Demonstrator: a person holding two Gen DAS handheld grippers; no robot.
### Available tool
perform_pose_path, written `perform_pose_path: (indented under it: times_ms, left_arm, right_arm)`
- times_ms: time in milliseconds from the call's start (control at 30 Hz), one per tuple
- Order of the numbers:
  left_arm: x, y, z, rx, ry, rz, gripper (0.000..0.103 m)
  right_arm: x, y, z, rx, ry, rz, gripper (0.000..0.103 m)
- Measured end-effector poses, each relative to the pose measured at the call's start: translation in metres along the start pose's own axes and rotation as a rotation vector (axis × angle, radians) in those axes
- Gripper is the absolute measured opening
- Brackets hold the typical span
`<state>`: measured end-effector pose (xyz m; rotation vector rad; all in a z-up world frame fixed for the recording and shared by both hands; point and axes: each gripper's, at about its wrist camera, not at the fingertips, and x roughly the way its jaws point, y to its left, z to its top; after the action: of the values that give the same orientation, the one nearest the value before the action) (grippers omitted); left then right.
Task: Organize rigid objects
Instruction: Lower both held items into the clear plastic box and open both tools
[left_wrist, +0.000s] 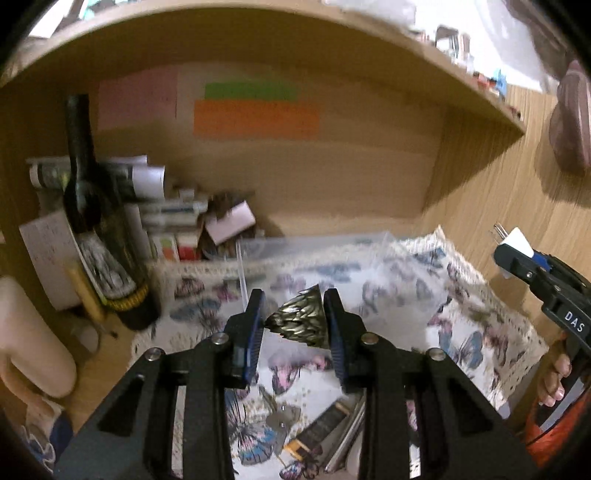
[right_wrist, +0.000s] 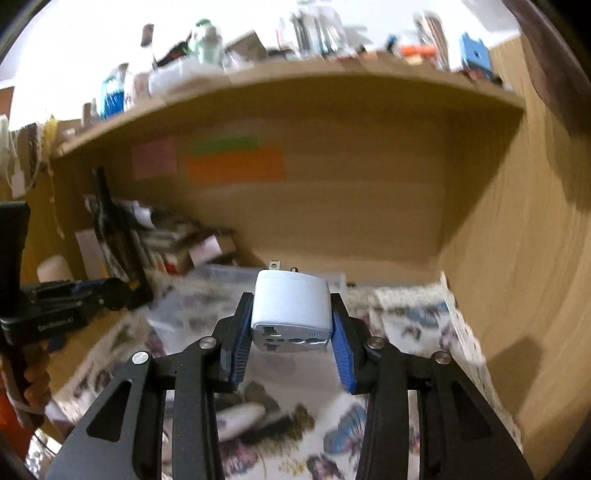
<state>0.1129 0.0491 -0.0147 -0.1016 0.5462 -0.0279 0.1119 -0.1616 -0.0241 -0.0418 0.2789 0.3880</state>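
Note:
My left gripper is shut on a dark, bronze scaly cone-shaped ornament and holds it above the butterfly-print cloth. My right gripper is shut on a white travel plug adapter with its metal prongs pointing away, also above the cloth. The right gripper with the adapter shows at the right edge of the left wrist view. The left gripper shows at the left of the right wrist view. A clear plastic box stands at the back of the cloth.
A dark wine bottle leans at the left beside stacked papers and small boxes. Keys, a dark lighter-like item and a pen lie on the cloth below my left gripper. A wooden shelf hangs overhead, with a wooden wall on the right.

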Motion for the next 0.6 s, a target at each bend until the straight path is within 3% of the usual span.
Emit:
perform_pose_path:
  times_ms: [233,600]
  left_arm:
    - [0.015,0.000,0.024,0.007,-0.008,0.015,0.032]
    - [0.096,-0.001,0.025,0.043,0.154,0.035,0.032]
  right_arm:
    - [0.033,0.003,0.025,0.001,0.005,0.016,0.036]
    - [0.117,-0.009,0.002,0.017,0.234,0.009,0.036]
